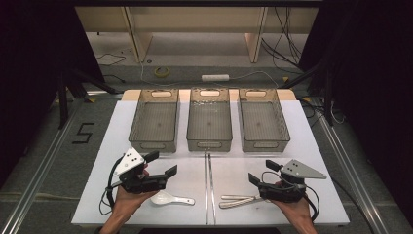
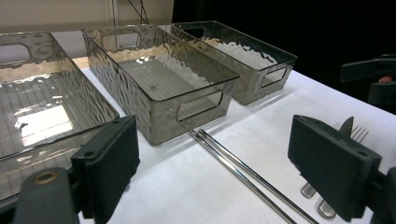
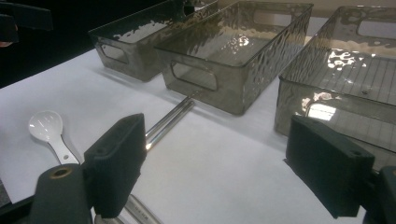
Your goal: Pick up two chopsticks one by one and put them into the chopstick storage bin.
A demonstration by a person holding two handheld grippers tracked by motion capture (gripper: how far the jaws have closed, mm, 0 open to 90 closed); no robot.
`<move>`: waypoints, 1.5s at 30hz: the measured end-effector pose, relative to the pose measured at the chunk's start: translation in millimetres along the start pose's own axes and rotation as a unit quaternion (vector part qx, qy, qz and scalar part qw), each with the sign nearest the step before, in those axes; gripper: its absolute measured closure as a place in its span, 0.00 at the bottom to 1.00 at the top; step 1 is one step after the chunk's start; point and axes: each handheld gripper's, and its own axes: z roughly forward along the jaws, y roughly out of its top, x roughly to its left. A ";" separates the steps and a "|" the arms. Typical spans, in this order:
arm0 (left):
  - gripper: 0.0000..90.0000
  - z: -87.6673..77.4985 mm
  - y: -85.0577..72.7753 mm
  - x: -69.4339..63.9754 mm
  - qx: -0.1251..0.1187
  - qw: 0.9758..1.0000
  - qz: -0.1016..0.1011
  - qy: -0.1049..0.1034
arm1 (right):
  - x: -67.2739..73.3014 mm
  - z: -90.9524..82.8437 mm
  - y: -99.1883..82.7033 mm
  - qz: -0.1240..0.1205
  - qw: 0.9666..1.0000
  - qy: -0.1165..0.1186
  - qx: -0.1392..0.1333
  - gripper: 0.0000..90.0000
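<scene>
Both tools, the left tool [image 1: 165, 163] and the right tool [image 1: 260, 172], stood with jaws apart and empty above the table [image 1: 311, 146], so the next move seemed to be lowering onto the white spoon [image 1: 168, 198] and the fork and knife [image 1: 238, 201].

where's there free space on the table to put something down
Bare patches: the table left of the left bin, right of the right bin, and between the white spoon and chopsticks. Crowded around the fork and knife by the right gripper.
</scene>
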 end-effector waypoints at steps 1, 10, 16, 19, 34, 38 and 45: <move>0.18 0.0 -0.1 0.1 0.000 1.000 0.000 0.000 | -0.4 0.2 0.1 0.000 1.000 0.000 0.000 0.24; 0.18 0.2 0.0 0.3 0.000 1.000 -0.001 0.001 | 0.7 3.1 0.9 -0.009 1.000 0.002 0.022 0.27; 0.18 0.1 0.0 0.7 0.000 1.000 -0.001 0.003 | 1.9 4.6 6.2 -0.017 0.999 0.002 0.039 0.28; 0.18 0.3 0.0 0.7 0.000 1.000 -0.001 0.003 | 4.4 6.5 13.6 -0.027 0.998 0.005 0.061 0.29; 0.18 -1.2 0.6 1.5 -0.004 1.000 -0.002 0.005 | 36.4 48.6 48.1 -0.061 0.983 0.023 0.170 0.34; 0.18 -1.3 0.7 1.6 -0.003 1.000 -0.001 0.005 | 43.3 63.7 50.9 -0.072 0.975 0.028 0.210 0.35; 0.18 -1.3 0.9 1.3 -0.004 1.000 0.000 0.005 | 54.8 97.1 51.6 -0.079 0.958 0.046 0.270 0.38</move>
